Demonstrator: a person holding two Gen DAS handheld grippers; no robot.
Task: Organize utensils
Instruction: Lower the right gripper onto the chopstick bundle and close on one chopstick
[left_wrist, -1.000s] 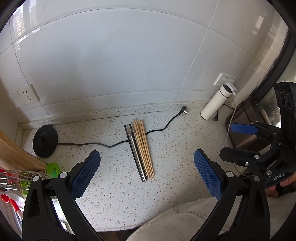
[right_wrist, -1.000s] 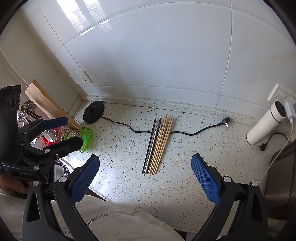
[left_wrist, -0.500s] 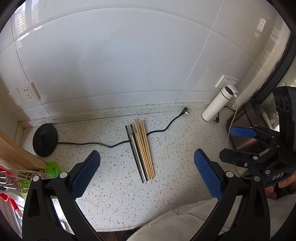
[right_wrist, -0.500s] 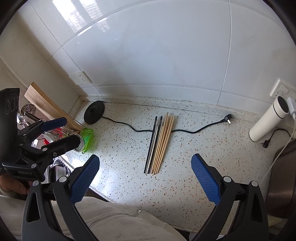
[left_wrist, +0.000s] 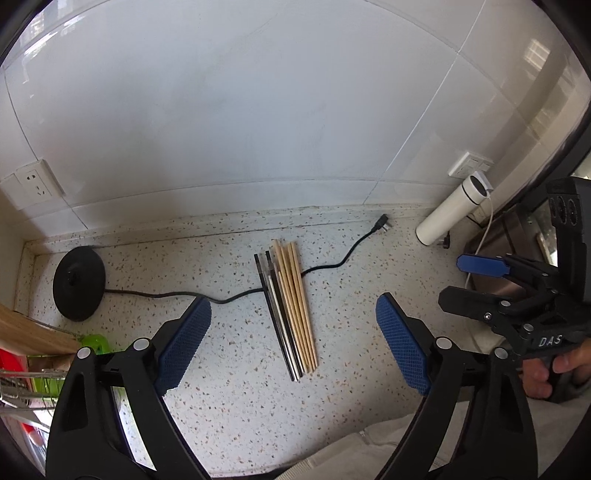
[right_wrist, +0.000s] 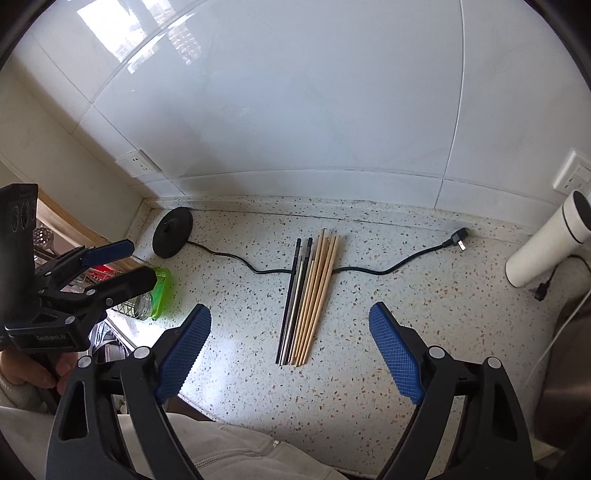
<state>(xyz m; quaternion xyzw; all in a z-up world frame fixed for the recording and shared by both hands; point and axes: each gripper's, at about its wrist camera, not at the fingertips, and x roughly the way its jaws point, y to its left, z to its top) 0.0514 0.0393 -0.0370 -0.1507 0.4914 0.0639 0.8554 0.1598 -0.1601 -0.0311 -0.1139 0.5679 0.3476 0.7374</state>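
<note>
A row of chopsticks lies on the speckled counter, several wooden ones (left_wrist: 295, 302) beside dark and metal ones (left_wrist: 277, 314); they also show in the right wrist view (right_wrist: 308, 299). They lie across a black power cord (left_wrist: 177, 294). My left gripper (left_wrist: 293, 347) is open and empty, held above the counter's near side, short of the chopsticks. My right gripper (right_wrist: 290, 350) is open and empty, also short of them. Each gripper shows in the other's view, the right one (left_wrist: 480, 280) and the left one (right_wrist: 122, 264), both open.
A black kettle base (left_wrist: 78, 283) sits at the back left, its plug (left_wrist: 380, 223) lying at the back. A white flask (left_wrist: 452, 210) stands at the back right by a steel appliance (left_wrist: 495, 251). A wire dish rack (right_wrist: 110, 280), green holder (right_wrist: 160, 291) and wooden board (left_wrist: 26, 328) are at left.
Both grippers have drawn back and risen a little, so the counter and chopsticks look slightly farther. Both stay open. The chopsticks have not moved.
</note>
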